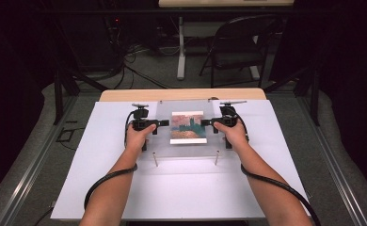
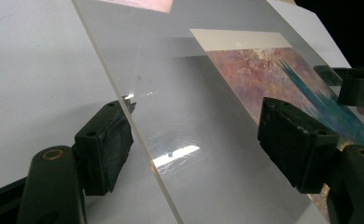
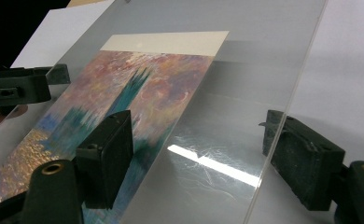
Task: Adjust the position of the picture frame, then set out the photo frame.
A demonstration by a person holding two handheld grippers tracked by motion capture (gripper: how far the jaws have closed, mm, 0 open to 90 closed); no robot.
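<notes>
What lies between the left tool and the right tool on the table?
In the high view, the left tool and the right tool face each other across a clear acrylic sheet; a colourful picture lies between them under that sheet.

A white board (image 1: 181, 188) is covering most of the table (image 1: 125, 95), whose pale wooden edge is showing along the far side. Grey carpet (image 1: 323, 141) is lying around the table, with metal rails (image 1: 26, 174) running along it on both sides. Beyond the table, a black folding chair (image 1: 240, 44) is standing on the floor, just beside a white table leg (image 1: 181, 52) that is holding up a second light tabletop (image 1: 226, 2) at the top edge. Dark cables (image 1: 134, 70) are trailing across the floor to the left of that leg, and black curtains (image 1: 351, 56) are hanging at both sides.
</notes>
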